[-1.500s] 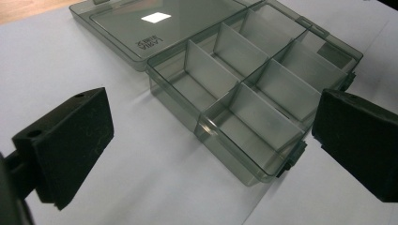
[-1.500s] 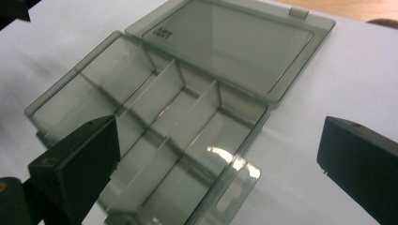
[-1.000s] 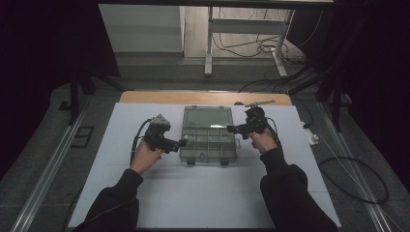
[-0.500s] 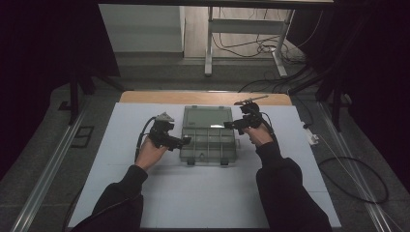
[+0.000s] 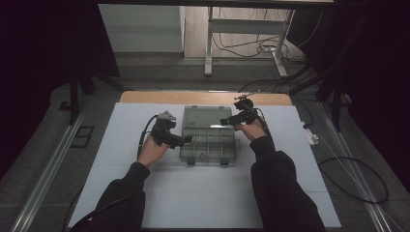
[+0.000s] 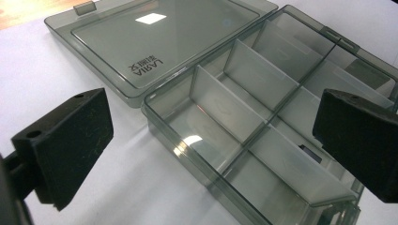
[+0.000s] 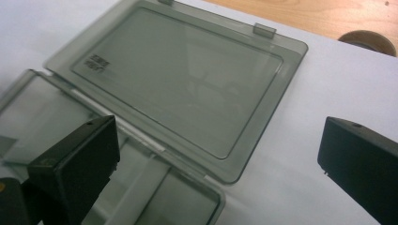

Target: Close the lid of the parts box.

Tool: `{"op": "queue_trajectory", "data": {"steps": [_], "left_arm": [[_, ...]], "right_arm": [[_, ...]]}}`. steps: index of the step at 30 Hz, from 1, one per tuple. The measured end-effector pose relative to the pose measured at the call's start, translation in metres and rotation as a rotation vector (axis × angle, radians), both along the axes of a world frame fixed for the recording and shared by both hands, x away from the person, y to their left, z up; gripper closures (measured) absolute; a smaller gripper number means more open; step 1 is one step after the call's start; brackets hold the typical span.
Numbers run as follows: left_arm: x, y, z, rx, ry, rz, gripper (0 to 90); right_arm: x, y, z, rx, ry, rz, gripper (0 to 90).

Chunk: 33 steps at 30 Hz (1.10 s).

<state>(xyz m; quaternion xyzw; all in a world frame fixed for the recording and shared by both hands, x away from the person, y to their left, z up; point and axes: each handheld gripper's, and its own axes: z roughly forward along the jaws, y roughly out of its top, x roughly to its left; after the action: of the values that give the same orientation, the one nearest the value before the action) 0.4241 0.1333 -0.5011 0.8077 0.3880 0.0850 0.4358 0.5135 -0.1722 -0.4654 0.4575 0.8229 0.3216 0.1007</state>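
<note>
The person wears dark, near-black long sleeves [image 5: 270,188] that reach to the wrists, with both hands left bare. The left gripper [image 5: 186,139] is a black, blocky unit topped by a grey three-cornered plate [image 5: 167,116], and a black cable [image 5: 144,133] loops from its rear. The right gripper [image 5: 225,121] is black too, with a thin cable arching by its top. Seen from the gripper views, each jaw ends in a thick, matt black rectangular pad with squared edges, faint scuffs, and a small round screw hole near the upper corner.
</note>
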Motion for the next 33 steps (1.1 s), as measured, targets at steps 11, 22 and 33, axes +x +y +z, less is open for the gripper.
{"op": "queue_trajectory", "data": {"steps": [11, 22, 33], "left_arm": [[0.01, -0.005, -0.005, 0.015, 0.016, -0.017, 0.0], [0.01, -0.006, -0.008, 0.027, 0.008, -0.025, 0.0], [0.008, -0.002, -0.009, 0.025, 0.013, -0.027, 0.0]], "right_arm": [[0.014, 0.005, -0.015, -0.067, 0.009, -0.02, 0.0], [0.025, 0.005, -0.019, -0.101, 0.025, -0.043, 5.7], [0.029, 0.009, -0.023, -0.163, 0.029, -0.037, 41.5]]}}
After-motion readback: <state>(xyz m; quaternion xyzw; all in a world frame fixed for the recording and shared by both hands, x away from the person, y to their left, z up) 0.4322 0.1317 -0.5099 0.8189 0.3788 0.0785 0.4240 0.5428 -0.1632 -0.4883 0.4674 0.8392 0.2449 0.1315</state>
